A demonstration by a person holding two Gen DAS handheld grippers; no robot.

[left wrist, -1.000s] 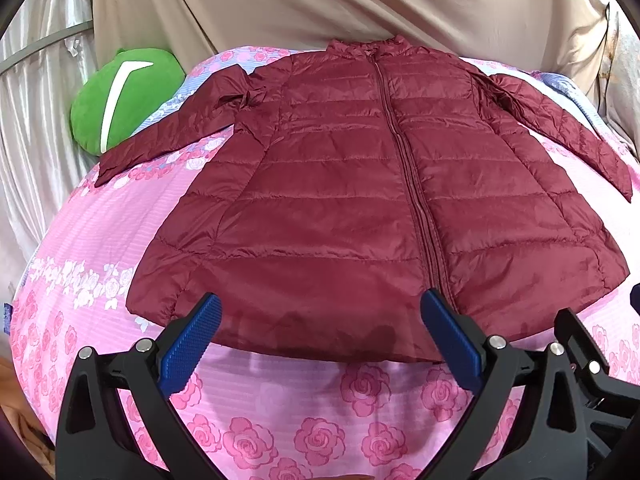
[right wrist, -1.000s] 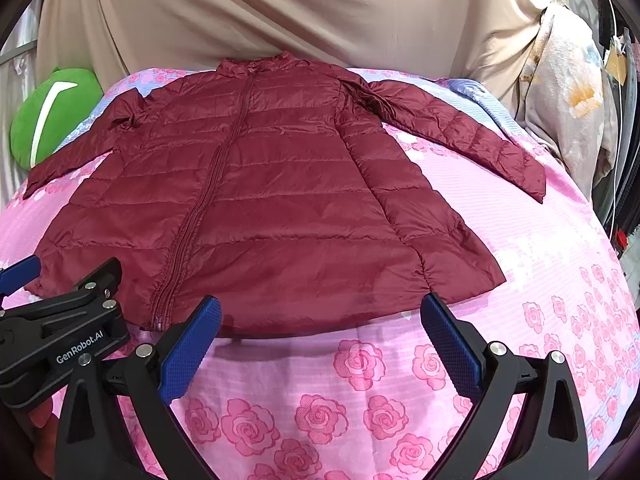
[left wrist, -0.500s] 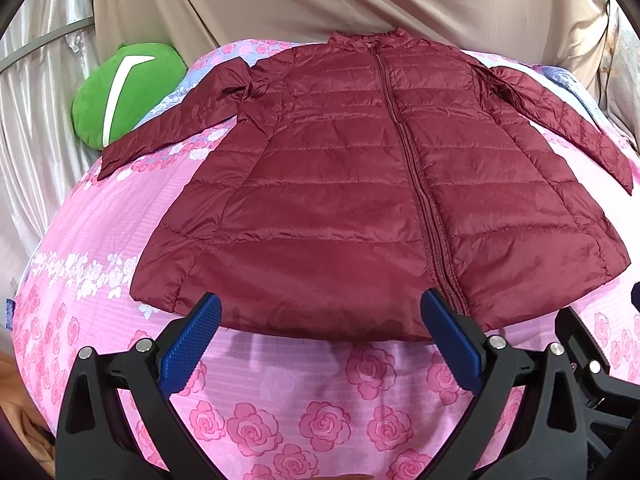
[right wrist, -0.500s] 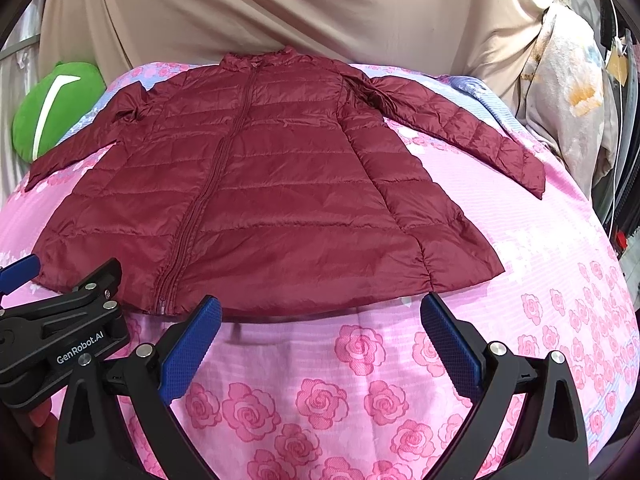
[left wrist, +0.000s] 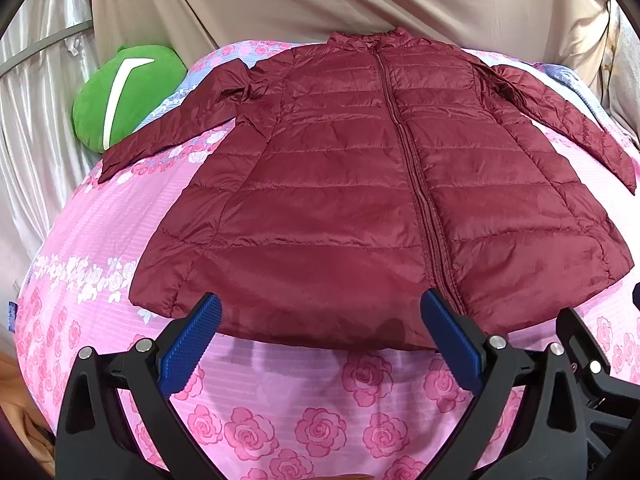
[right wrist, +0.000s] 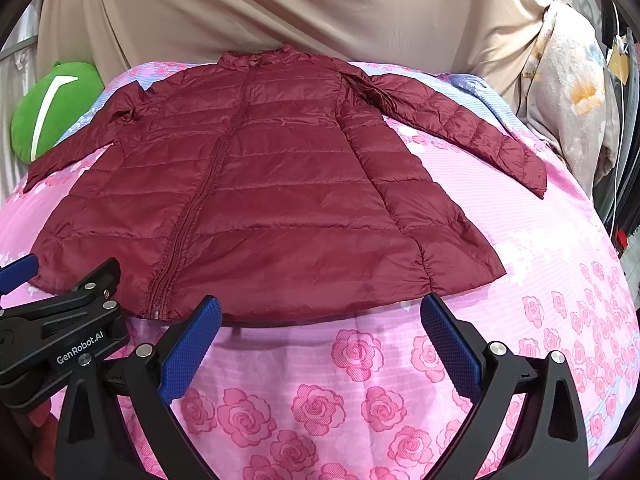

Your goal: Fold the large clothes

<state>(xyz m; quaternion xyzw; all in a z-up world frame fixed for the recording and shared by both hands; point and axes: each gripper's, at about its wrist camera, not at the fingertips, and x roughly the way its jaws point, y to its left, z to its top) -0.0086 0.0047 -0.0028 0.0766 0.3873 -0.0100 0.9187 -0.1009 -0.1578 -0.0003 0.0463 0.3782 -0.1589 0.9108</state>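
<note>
Your hand-held grippers, left (left wrist: 320, 334) and right (right wrist: 320, 332), both spread wide and empty, face the jacket (left wrist: 384, 200) hem; collar points away from you

A bed under a pink sheet (left wrist: 304, 392) printed with roses fills the lower part of both views, its far corners showing a pale blue striped band (right wrist: 486, 98). A green plush cushion (left wrist: 124, 96) with a white curved mark rests at the bed's far left edge against silvery curtains (left wrist: 36, 80). Beige cloth (right wrist: 280, 4) hangs behind, and a pale floral garment (right wrist: 572, 96) hangs at the right.
</note>
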